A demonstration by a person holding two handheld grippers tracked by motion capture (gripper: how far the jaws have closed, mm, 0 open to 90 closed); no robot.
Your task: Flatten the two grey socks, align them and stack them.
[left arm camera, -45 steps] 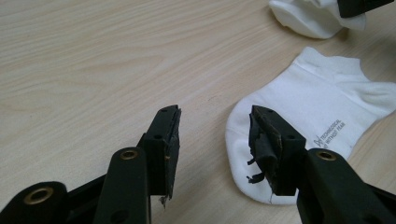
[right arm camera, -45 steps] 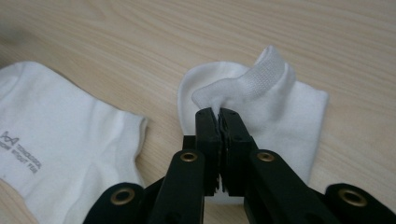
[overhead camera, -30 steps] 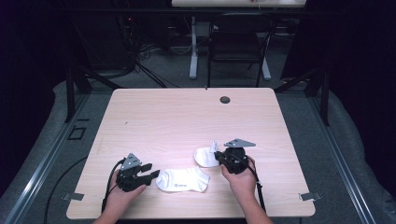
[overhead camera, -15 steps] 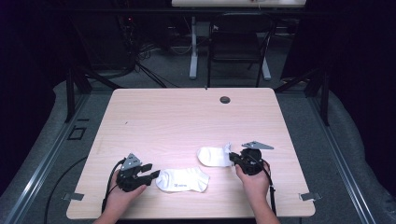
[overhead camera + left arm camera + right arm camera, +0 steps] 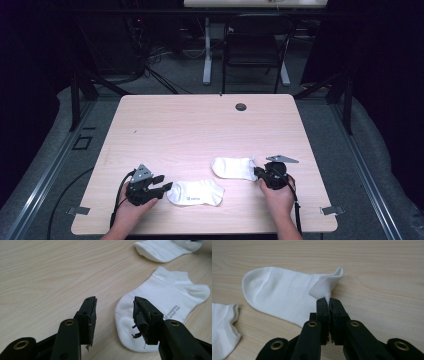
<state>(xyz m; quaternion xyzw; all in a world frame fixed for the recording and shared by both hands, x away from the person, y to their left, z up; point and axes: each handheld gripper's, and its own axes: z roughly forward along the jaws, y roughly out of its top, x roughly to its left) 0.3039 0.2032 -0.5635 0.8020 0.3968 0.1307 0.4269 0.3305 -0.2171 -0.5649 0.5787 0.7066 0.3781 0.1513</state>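
right gripper: jaws pinched tight on the cuff edge of the far sock; in the right gripper view a little fold of ribbed cuff sticks up right out of the tips, so yeah, it's got the fabric for real
far sock: lying flat on the table, toe pointing left, cuff end at the right where the gripper has it; sits near the front edge, right of centre; the rest of it is spread flat on the wood
left gripper: jaws apart with nothing between them; the left gripper view shows bare wood in the gap; the pad on one finger looks pretty chewed up, shreds hanging off it
near sock: flat on the table, near-left of the other one, a bit closer to the person; its rounded end is just beside the open jaws, partly behind one of them; can't tell if that finger actually touches it; some small grey print on the side
socks vs each other: close but apart, a strip of table between them
hands: left hand and right hand come in from the near edge, each wrapped around its gripper
table: light wood; a small dark round thing at the far edge, well away from everything
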